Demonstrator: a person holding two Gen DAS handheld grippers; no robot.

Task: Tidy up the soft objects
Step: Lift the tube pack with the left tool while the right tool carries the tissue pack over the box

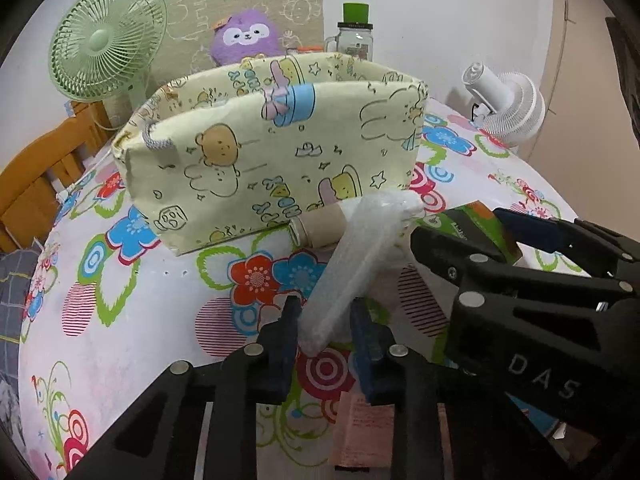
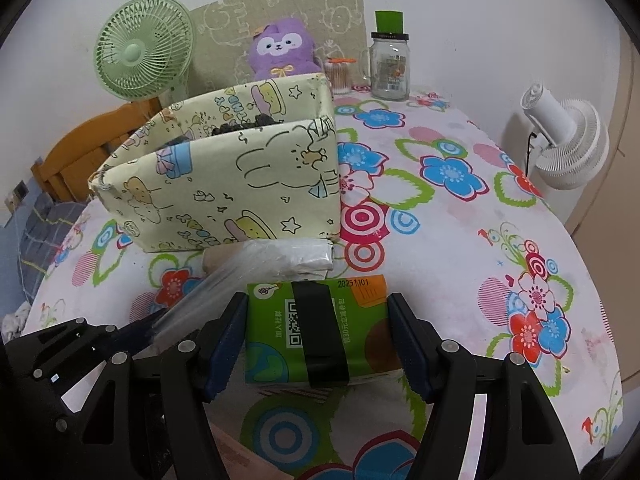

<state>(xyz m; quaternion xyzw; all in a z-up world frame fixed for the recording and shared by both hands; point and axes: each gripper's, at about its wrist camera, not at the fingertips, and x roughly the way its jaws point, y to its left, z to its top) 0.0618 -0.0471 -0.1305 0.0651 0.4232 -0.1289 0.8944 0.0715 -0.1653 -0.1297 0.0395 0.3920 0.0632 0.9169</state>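
Note:
A roll of clear plastic wrap (image 1: 372, 240) on a cardboard core (image 1: 316, 226) lies in front of a yellow cartoon-print fabric basket (image 1: 272, 152). My left gripper (image 1: 324, 306) is shut on the loose end of the wrap, with the film pinched between both pads. My right gripper (image 2: 318, 300) is shut on a green tissue pack (image 2: 276, 332) with a black band, one pad on each side. The pack sits just before the roll (image 2: 288, 258) and the basket (image 2: 224, 184). Something dark lies inside the basket.
A purple plush (image 2: 280, 50), a green fan (image 2: 140, 54), a glass jar (image 2: 390, 66) and a swab tub (image 2: 338, 76) stand behind the basket. A white fan (image 2: 568, 140) is at the right, a wooden chair (image 1: 44, 176) at the left. A pink packet (image 1: 360, 428) lies under my left gripper.

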